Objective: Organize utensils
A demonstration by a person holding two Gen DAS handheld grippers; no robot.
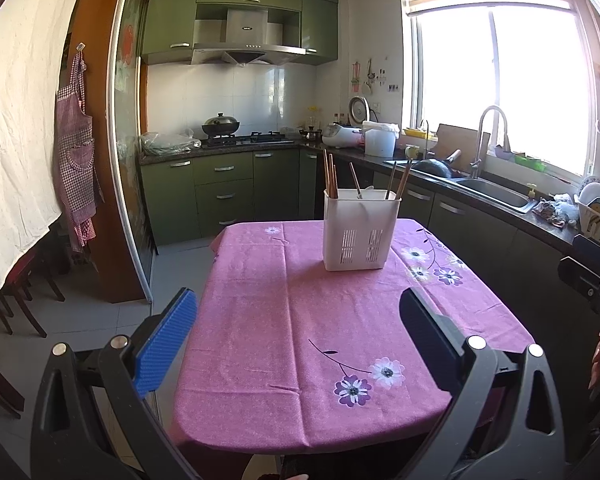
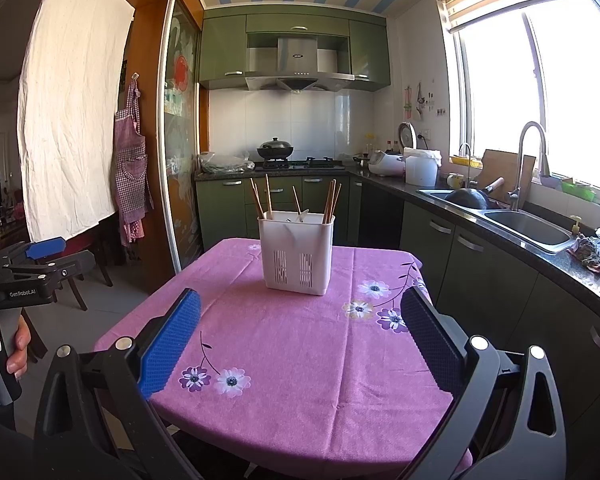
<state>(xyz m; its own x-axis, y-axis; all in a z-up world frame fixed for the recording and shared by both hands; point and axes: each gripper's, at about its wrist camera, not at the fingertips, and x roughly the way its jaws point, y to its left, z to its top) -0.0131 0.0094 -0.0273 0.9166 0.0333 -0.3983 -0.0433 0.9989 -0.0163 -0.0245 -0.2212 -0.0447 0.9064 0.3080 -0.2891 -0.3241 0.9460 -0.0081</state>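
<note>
"GenRobot.AI" is printed in white on the black body of the left gripper (image 2: 46,249), seen from the right wrist camera with a hand (image 2: 18,346) around its grey handle. In its own view the left gripper (image 1: 298,320) is spread wide and holds nothing. The right gripper (image 2: 300,320) is likewise released and empty. Beyond both grippers, the white utensil holder (image 1: 360,232) stands upright on the pink flowered table (image 1: 300,360), with chopsticks (image 1: 330,176) and a white spoon (image 1: 367,192) inside.

Only the utensil holder (image 2: 296,255) (far end) interrupts the tablecloth (image 2: 300,360).
</note>
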